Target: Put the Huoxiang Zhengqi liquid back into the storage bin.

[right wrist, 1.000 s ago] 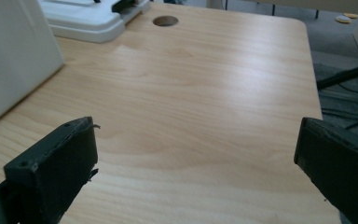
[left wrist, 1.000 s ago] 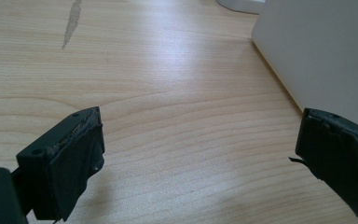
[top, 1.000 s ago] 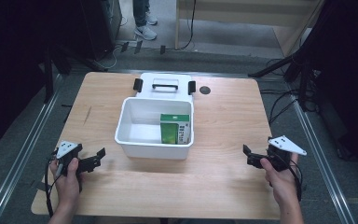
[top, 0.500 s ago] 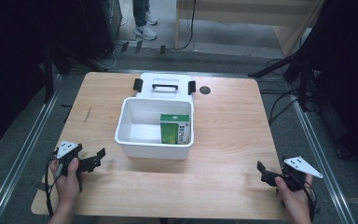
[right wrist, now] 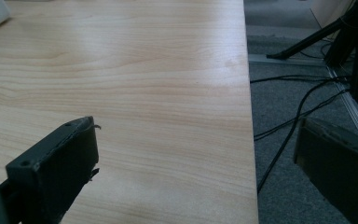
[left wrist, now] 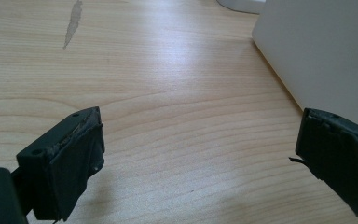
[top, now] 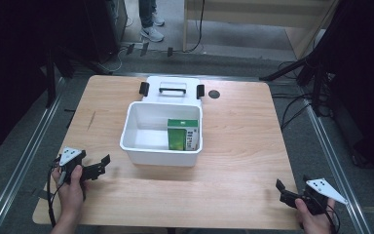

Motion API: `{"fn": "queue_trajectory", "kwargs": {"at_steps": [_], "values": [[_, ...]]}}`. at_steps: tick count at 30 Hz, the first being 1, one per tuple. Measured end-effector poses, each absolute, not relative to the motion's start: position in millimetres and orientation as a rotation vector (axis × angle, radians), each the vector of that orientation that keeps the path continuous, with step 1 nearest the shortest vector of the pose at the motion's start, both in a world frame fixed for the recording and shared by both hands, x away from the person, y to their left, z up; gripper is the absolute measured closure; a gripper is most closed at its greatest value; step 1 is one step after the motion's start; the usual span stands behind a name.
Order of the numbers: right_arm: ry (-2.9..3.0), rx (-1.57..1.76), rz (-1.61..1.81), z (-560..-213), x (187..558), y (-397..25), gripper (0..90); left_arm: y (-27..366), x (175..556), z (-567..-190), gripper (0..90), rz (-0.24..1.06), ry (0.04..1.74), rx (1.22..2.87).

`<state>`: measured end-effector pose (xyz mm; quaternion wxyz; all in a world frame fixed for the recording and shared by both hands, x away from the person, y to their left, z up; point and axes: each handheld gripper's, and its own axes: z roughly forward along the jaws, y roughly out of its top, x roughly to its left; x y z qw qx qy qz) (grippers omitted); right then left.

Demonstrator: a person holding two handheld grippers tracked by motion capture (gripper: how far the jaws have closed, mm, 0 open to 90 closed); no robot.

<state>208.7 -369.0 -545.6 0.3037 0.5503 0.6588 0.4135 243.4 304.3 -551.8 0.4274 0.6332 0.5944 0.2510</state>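
High view shows a white bin [top: 161, 141] in the middle of the desk [top: 233, 161], with a green carton [top: 182, 134] standing upright inside it against the right-hand wall. Just behind the bin, touching its far edge, lies a white lid [top: 172, 87] with a handle and two black latches. A small dark disc [top: 214, 94] sits near the lid's right corner.

Both hands rest near the front edge, well apart from the bin. The left gripper [top: 101, 165] sits just off the bin's front left corner, jaws spread wide and holding nothing; in the left gripper view the bin's white wall [left wrist: 326, 51] rises close beside the right-hand jaw, with bare wood between the jaws. The right gripper [top: 283, 191] is at the front right corner of the desk, its jaws also wide apart and empty; the right gripper view looks across bare wood to the desk's edge and the cables [right wrist: 298, 112] on the floor beyond.

The work in hand appears to centre on the bin and its carton. To do it well, the nearer left gripper should probably approach over the rim rather than nudging the wall, come down with the jaws straddling the carton's narrow faces, and close only once squarely around it, so the light carton does not tip or slide against the wall.
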Motion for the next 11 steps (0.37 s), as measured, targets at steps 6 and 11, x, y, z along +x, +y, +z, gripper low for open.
{"fn": "queue_trajectory", "kwargs": {"at_steps": [6,11], "values": [[1.669,1.484,1.073,-545.6,206.0,-368.4,11.1,304.1,243.7,-551.9,2.1,0.627,1.486,1.587],[1.666,1.518,1.027,-545.9,208.9,-366.9,12.4,304.3,243.7,-551.9,2.1,0.625,1.485,1.584]]}}
